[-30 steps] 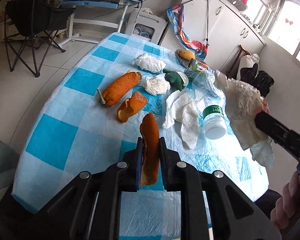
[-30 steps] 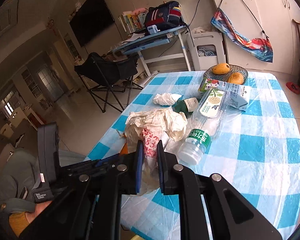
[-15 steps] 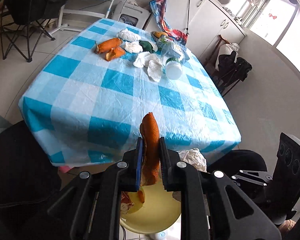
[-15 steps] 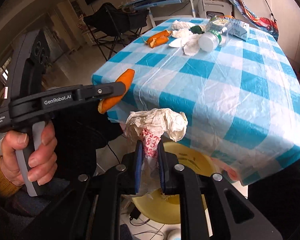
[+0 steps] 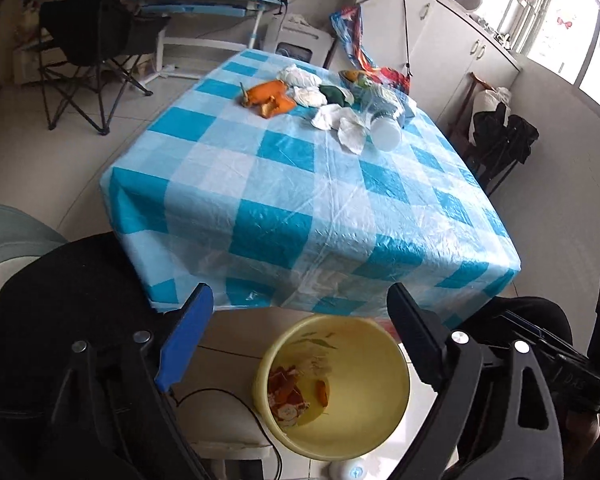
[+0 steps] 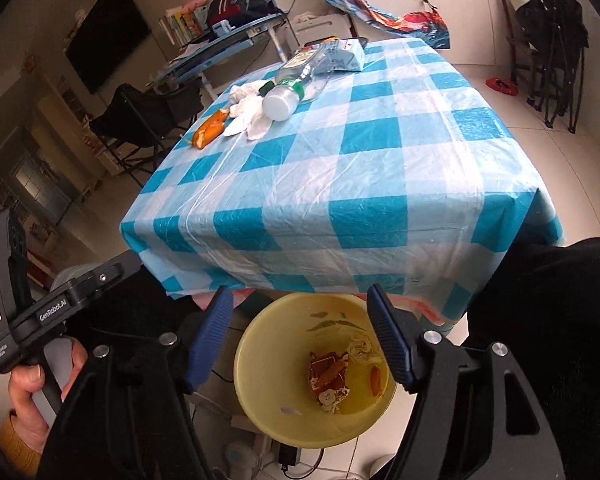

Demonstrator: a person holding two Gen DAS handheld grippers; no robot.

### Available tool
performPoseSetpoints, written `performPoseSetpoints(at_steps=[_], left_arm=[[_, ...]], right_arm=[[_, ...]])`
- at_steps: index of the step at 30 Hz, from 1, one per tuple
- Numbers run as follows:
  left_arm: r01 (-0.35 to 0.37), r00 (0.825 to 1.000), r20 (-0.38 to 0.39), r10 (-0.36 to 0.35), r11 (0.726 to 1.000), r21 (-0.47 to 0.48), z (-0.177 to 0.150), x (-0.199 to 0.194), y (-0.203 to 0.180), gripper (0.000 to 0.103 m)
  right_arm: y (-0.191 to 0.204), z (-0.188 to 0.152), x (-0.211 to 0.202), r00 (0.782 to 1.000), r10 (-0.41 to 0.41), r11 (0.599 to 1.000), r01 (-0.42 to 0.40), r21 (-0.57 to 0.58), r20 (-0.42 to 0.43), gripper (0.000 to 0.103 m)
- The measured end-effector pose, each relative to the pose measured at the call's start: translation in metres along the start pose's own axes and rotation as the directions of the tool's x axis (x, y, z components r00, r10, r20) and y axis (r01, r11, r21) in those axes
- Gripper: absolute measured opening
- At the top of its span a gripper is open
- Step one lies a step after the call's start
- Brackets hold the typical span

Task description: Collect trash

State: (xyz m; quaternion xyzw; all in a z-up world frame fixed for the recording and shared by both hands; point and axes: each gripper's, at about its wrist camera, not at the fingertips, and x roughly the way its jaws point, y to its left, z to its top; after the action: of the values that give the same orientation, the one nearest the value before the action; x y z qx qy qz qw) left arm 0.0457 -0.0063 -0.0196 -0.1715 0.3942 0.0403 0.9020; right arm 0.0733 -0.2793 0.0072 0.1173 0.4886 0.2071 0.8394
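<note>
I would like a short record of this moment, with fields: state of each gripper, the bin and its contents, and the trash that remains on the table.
left gripper: open, holds nothing, above the bin
right gripper: open, holds nothing, above the bin
bin: yellow, on the floor at the table edge
bin contents: orange peel piece, crumpled wrapper
left on table: orange peels, white tissues, plastic bottle

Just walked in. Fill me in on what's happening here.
A person is clearing trash off the checked table with a gripper in each hand. The left gripper and right gripper hang open and empty over the yellow bin, which holds an orange peel and wrappers. More orange peels, tissues and a plastic bottle wait at the table's far end.
</note>
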Motion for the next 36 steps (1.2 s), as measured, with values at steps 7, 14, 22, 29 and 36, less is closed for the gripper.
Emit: performPoseSetpoints(at_steps=[7, 14, 22, 29, 36], left_arm=[[-0.087, 0.996, 0.025, 0.090, 0.990, -0.108, 0.006, 0.002, 0.033, 0.087], [-0.101, 0.993, 0.052, 0.105, 0.993, -0.062, 0.005, 0.001, 0.023, 0.088], [-0.118, 0.991, 0.056, 0.120, 0.992, -0.041, 0.003, 0.001, 0.019, 0.091], [-0.127, 0.991, 0.041, 0.128, 0.991, -0.038, 0.003, 0.004, 0.019, 0.091], [-0.130, 0.991, 0.035, 0.131, 0.991, -0.040, 0.002, 0.006, 0.019, 0.092]], right_arm=[[-0.009, -0.004, 0.000, 1.000, -0.013, 0.996, 0.011, 0.087, 0.021, 0.076], [-0.010, -0.007, -0.001, 1.000, -0.022, 0.997, 0.020, 0.081, 0.022, 0.077], [-0.009, -0.007, -0.001, 1.000, -0.023, 0.997, 0.021, 0.078, 0.018, 0.077], [-0.008, -0.007, 0.000, 1.000, -0.025, 0.997, 0.023, 0.076, 0.015, 0.077], [-0.006, -0.008, 0.000, 1.000, -0.026, 0.997, 0.025, 0.069, 0.012, 0.077]])
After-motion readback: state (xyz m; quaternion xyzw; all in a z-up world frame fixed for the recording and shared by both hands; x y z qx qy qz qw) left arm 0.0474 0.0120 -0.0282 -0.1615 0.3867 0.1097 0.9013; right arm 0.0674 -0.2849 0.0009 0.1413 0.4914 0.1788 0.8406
